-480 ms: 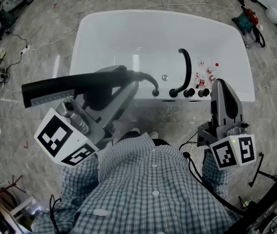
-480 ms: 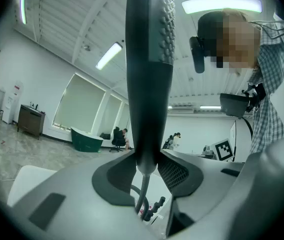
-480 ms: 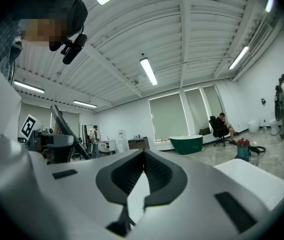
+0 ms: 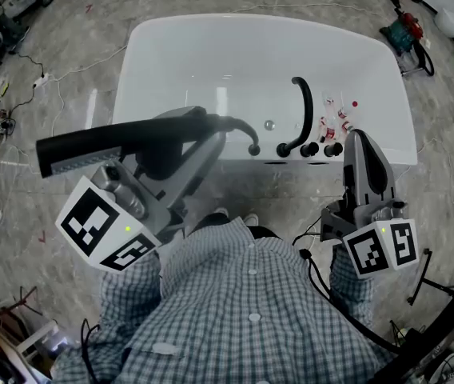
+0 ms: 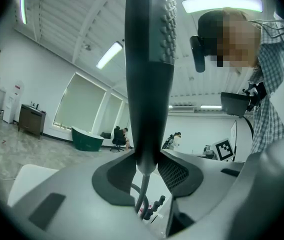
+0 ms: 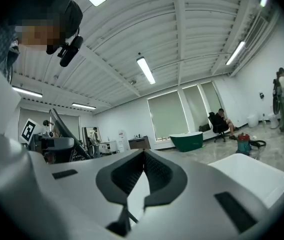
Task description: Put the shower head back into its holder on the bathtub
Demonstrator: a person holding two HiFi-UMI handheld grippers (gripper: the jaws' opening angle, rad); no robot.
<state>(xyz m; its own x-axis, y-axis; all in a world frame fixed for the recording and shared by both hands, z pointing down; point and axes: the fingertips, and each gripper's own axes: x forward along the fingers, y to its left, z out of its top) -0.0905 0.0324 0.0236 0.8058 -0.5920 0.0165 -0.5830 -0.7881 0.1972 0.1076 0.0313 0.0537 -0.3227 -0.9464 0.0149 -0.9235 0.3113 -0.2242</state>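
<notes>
Two hand-held grippers reach out over a white bathtub (image 4: 171,62), seen from above the person's checked shirt (image 4: 243,310); the tub fills the twelve o'clock half of the head view, on a grey marbled floor (image 4: 75,38).

The left gripper (image 4: 197,125), at nine o'clock, has its jaws spread wide and clamped on the shower head (image 4: 107,146), one pad pressing each side of the handle; the shower head is off the tub, held level in the air over the near rim, its long end pointing towards nine o'clock.

The shower head is a long, dark, bar-shaped wand; one flat side is paler grey and covered in rows of small nozzle bumps; the handle narrows to a rounded end where a thin dark hose (image 4: 241,126) leaves it; the hose curves down to a small black fitting (image 4: 255,151) on the tub's near ledge, at the centre of the view.

Just towards three o'clock from that fitting stand a curved black spout (image 4: 305,106) and a row of black knobs (image 4: 308,150); a few small red and white items (image 4: 335,125) lie beside them.

The right gripper (image 4: 359,138), at four o'clock, has its jaws closed tip to tip with nothing between them; its tip lies close beside the knobs.
</notes>
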